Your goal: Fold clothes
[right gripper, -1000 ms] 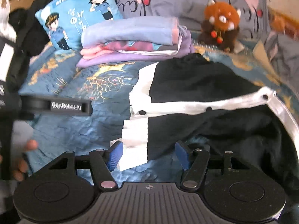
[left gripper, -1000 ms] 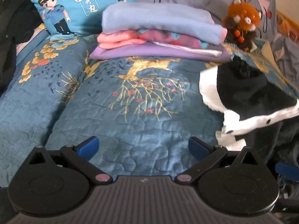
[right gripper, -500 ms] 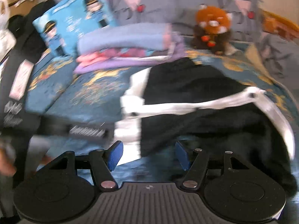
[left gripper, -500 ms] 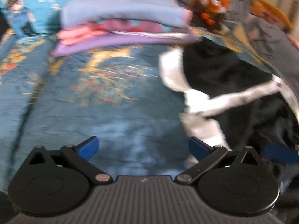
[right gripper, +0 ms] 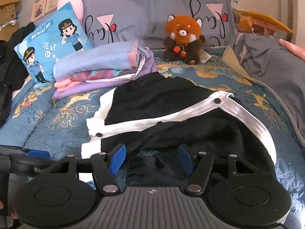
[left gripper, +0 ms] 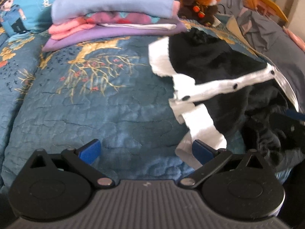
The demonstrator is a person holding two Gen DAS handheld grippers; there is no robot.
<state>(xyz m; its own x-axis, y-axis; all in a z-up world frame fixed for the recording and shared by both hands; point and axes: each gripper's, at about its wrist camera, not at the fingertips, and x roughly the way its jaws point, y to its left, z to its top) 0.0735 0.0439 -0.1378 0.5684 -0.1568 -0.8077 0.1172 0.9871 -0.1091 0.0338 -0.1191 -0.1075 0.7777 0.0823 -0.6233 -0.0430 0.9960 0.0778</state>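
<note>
A lived-in bedroom at home: a bed (right gripper: 47,133) under a blue quilt with gold trees, a cartoon cushion (right gripper: 51,51) and a plush red panda (right gripper: 184,38) along its far edge. Folded clothes (right gripper: 99,68) are stacked beside them, and cardboard boxes (right gripper: 8,3) stand off the far left corner.

Only the grey cover (right gripper: 152,11) shows readable script: "lay".

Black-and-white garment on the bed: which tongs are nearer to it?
Right. The right tongs hang open over the garment's near black edge. The left tongs, open too, are off its white corner, mostly over bare quilt.
</note>
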